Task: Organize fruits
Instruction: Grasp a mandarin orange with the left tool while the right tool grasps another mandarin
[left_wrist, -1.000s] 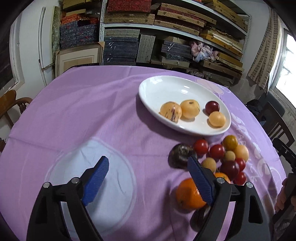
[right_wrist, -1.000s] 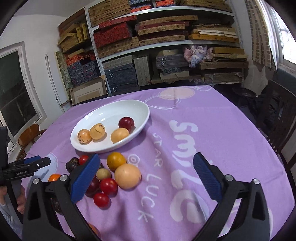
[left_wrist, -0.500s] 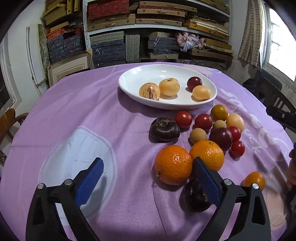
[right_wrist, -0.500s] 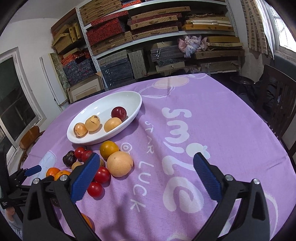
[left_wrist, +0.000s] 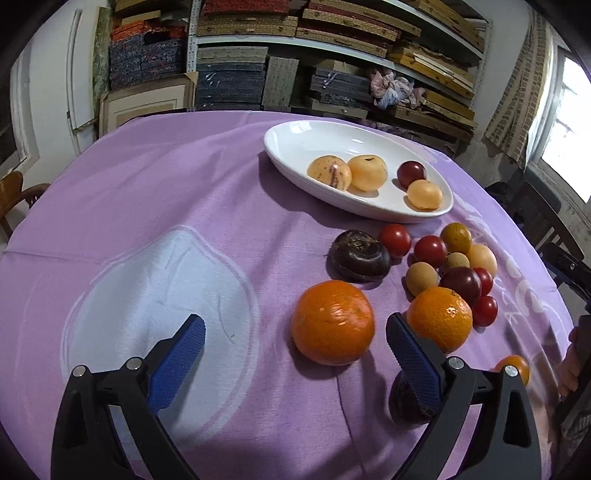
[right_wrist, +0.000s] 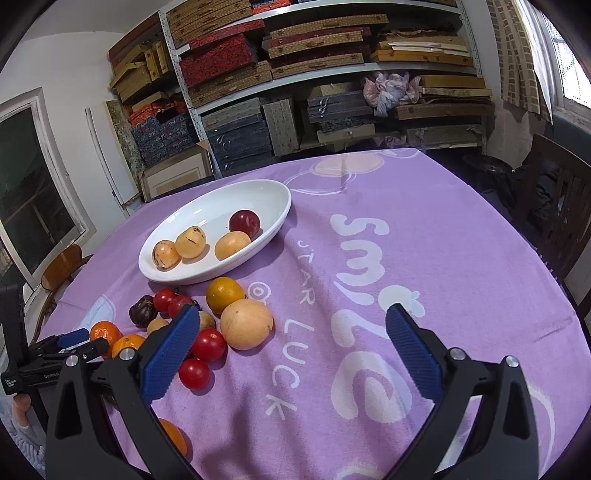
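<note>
The left claw (left_wrist: 295, 350) is spread wide, and nothing is pinched in it. A big orange (left_wrist: 333, 322) sits on the cloth (left_wrist: 166, 192) in the gap in front of its two blue pads, nearer the right pad. The pads are not touching it. A second orange (left_wrist: 439, 318) sits just past the right pad. A dark round fruit (left_wrist: 410, 400) peeks out from under that same pad. A small orange (left_wrist: 515, 366) lies farther right, by the person's hand.

Behind the big orange is a dark brown fruit (left_wrist: 360, 255). Next to it is a bunch of small fruits packed close: red tomatoes (left_wrist: 395, 240), yellow ones and one dark purple one.

Past them is a white dish (left_wrist: 295, 147). It has four fruits in it: three pale yellow ones (left_wrist: 367, 172) and one dark red one (left_wrist: 411, 173).

The right claw (right_wrist: 291, 345) is spread wide too, and it holds nothing. It hangs over the purple cloth with the white letters. Its left pad is above the small fruits. A big pale round fruit (right_wrist: 246, 324) is just past that pad, well apart from the right pad.

Shelves (right_wrist: 332, 55) full of boxes stand behind the table.
</note>
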